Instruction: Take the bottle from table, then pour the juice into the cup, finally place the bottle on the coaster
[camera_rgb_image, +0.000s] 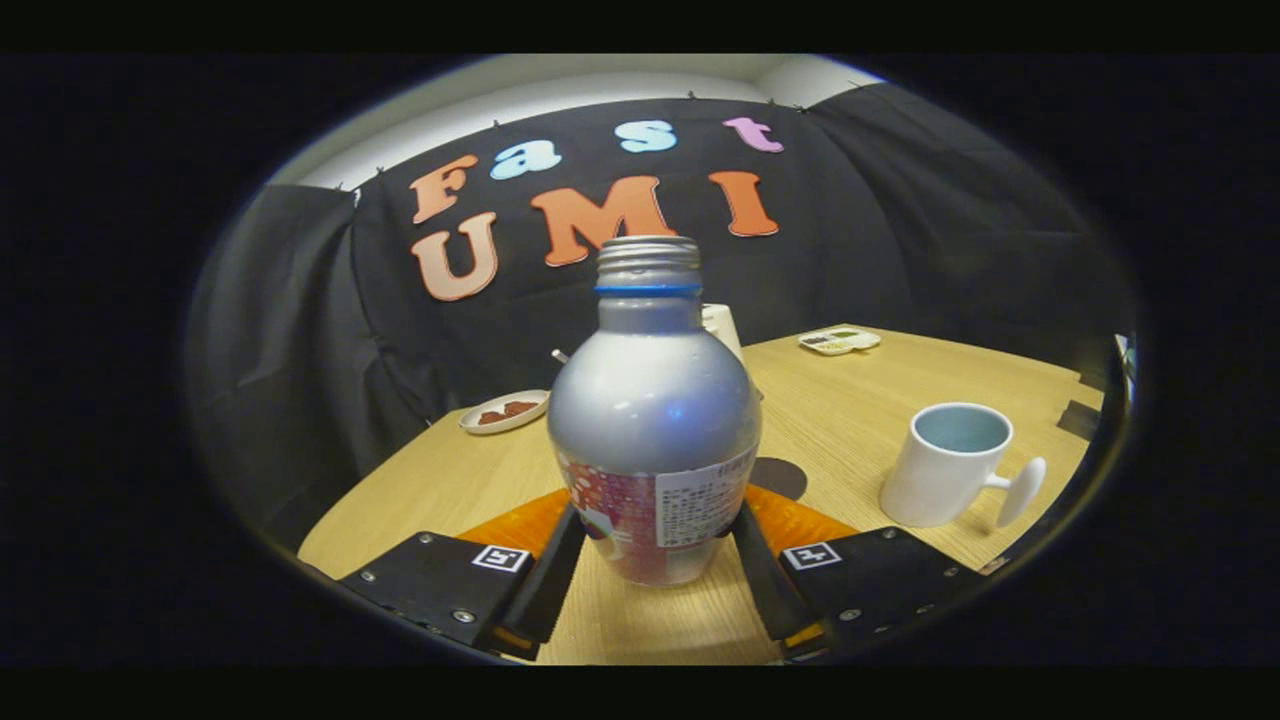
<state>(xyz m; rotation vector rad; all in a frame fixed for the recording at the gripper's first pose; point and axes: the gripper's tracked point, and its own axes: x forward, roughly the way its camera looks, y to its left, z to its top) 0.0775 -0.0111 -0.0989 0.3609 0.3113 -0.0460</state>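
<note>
A silver bottle (652, 400) with no cap, a blue ring under its threaded neck and a printed label stands upright between my fingers. My gripper (657, 515) is shut on it, one black finger (560, 560) pressing each side of its lower body. An orange coaster (805, 522) lies flat on the wooden table (860, 400), just behind the bottle's base and spreading out to both sides of it. A white cup (950, 465) with a pale blue inside stands to the right, beyond my right finger, handle pointing right. I cannot tell whether the bottle rests on the table.
A small plate (503, 410) with brown food sits at the far left of the table. A white tray (838, 340) lies at the far right corner. A white object (722, 328) is partly hidden behind the bottle. Black cloth walls close the booth.
</note>
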